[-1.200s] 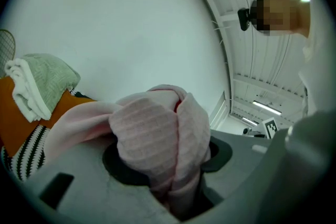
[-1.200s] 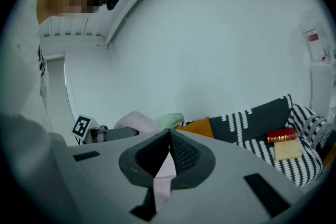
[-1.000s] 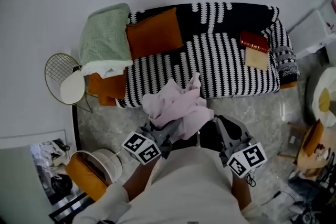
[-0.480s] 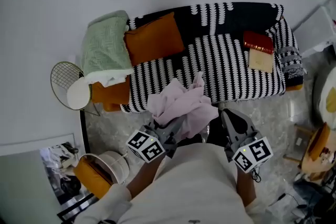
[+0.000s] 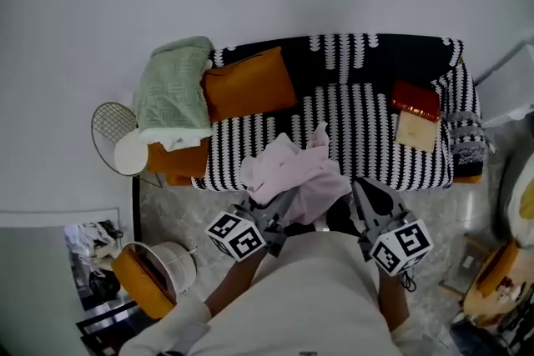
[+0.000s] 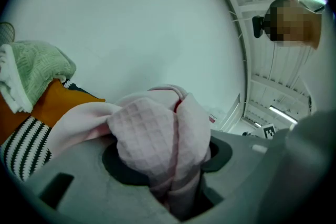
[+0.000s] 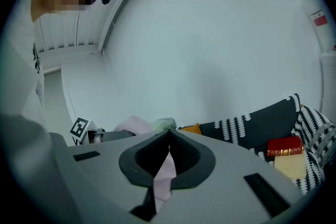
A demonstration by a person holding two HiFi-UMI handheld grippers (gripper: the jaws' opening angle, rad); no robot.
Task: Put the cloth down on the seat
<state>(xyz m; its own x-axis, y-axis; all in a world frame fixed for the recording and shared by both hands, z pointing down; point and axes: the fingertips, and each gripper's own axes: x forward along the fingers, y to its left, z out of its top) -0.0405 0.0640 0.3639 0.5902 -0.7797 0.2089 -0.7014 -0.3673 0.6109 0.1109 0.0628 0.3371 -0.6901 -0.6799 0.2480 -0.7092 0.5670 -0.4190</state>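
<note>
A crumpled pink cloth (image 5: 292, 172) hangs between both grippers, just over the front edge of the black-and-white striped sofa seat (image 5: 359, 125). My left gripper (image 5: 279, 208) is shut on a thick bunch of the cloth (image 6: 152, 136), which fills the gap between its jaws (image 6: 170, 176). My right gripper (image 5: 360, 194) is shut on a thin strip of the same cloth (image 7: 164, 174), with its jaw tips (image 7: 168, 139) nearly meeting above it. Both grippers are held close to the person's body, a little in front of the sofa.
An orange cushion (image 5: 249, 83) and a green blanket (image 5: 173, 87) lie at the sofa's left end. A red book (image 5: 415, 100) and a tan one (image 5: 415, 130) lie at its right. A wire side table (image 5: 121, 147) and a white basket (image 5: 163, 267) stand at the left.
The sofa has come lower in the view and nearer to the grippers; the cloth now overlaps its front edge. Both grips on the cloth are unchanged.
</note>
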